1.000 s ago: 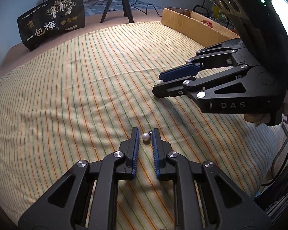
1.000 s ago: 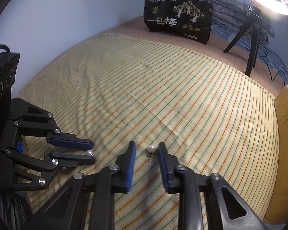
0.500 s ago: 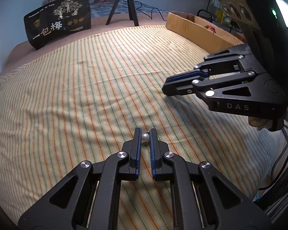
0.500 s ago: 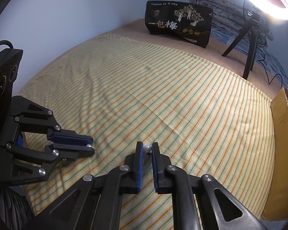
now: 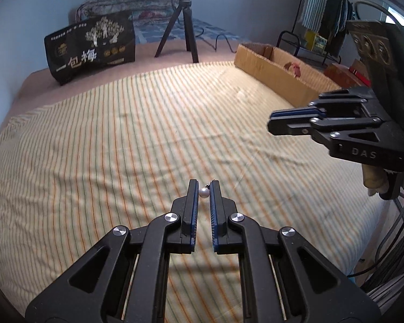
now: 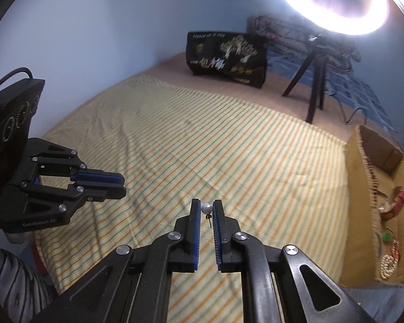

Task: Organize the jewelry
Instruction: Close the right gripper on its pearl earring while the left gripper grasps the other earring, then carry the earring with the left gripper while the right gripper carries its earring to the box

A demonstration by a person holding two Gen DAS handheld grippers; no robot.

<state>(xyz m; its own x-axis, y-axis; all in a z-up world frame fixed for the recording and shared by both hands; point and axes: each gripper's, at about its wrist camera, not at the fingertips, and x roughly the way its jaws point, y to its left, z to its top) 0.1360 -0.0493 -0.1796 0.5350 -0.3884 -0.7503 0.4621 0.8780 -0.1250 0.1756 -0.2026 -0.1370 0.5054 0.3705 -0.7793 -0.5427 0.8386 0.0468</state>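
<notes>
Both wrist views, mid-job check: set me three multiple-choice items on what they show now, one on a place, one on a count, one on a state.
1. Where is the cardboard box?
A. at the right edge of the striped sheet
B. against the black bag
C. under the tripod

2. How many pearl earrings are gripped in all?
A. none
B. one
C. two

3. What is the left gripper doing?
A. open above the sheet
B. shut on a pearl earring
C. shut on nothing

Answers:
1 A, the box borders the sheet's right side.
2 C, each wrist view shows a pearl between the pads; the right gripper pinches its own.
3 B, the pads press the pearl, clear of the sheet.
</notes>
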